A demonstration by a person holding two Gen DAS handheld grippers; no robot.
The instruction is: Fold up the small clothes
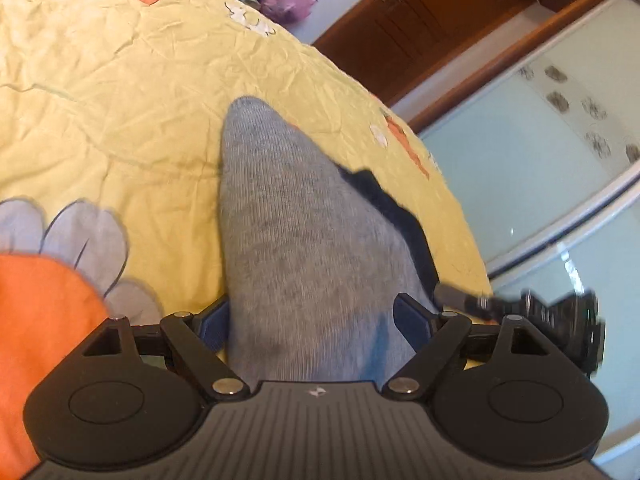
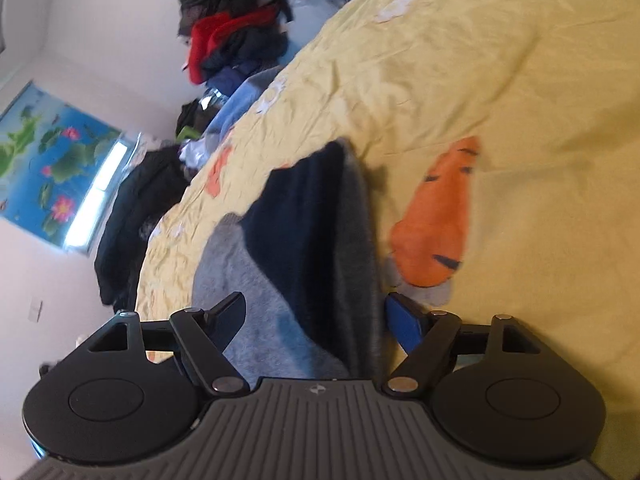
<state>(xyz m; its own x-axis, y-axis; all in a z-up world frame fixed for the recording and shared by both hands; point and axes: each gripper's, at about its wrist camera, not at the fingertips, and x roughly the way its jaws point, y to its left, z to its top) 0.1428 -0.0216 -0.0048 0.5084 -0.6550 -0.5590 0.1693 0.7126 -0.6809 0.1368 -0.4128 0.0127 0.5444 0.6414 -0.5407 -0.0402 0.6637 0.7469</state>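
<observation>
- Both jaws stand spread around the sock (image 1: 288,232), gripping nothing you can see.
- Your sock lies on the bed (image 1: 120,80), navy part (image 2: 308,216) showing; folding looks barely started.

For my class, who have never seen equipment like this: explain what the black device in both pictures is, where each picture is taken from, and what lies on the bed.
Each picture comes from a camera mounted on a handheld gripper, looking forward along its jaws. A person holds one in each hand. The left gripper has a grey sock lying between its open jaws. The right gripper, also open, looks at the same sock, with its dark navy part showing. The sock lies on a yellow bedspread printed with carrots. Whether anything is gripped is unclear. Clothes pile up beyond the bed.
</observation>
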